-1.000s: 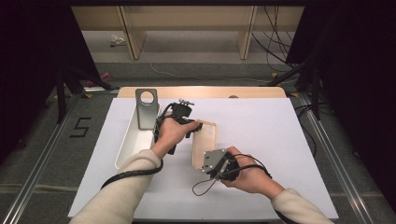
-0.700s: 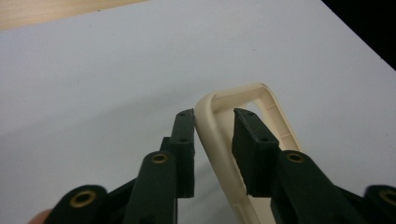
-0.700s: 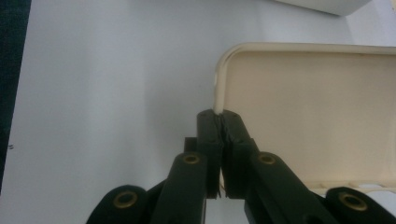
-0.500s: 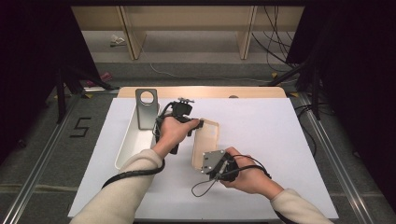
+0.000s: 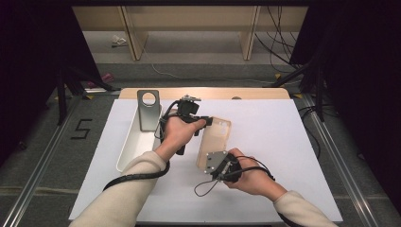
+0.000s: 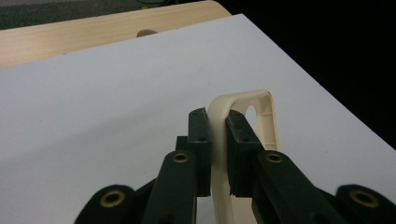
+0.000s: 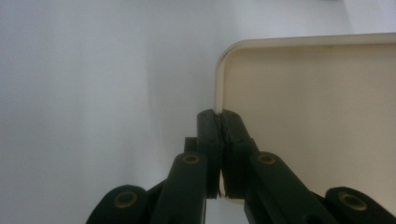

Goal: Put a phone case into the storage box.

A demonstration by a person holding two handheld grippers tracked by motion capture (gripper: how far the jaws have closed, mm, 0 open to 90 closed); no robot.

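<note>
Your right gripper (image 5: 213,164) pins the beige case's (image 5: 218,137) near edge so your left gripper (image 5: 206,122), jaws just closing, clamps its far rim.

The rim of a cream tray (image 7: 299,116), filling the right of the frame, is pinched by the right tool (image 7: 219,122) above the white desk (image 7: 93,102).

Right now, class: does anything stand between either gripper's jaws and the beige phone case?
Nothing visible does. The left gripper jaws clamp the beige phone case rim; the right gripper jaws pinch its edge near a corner.
</note>
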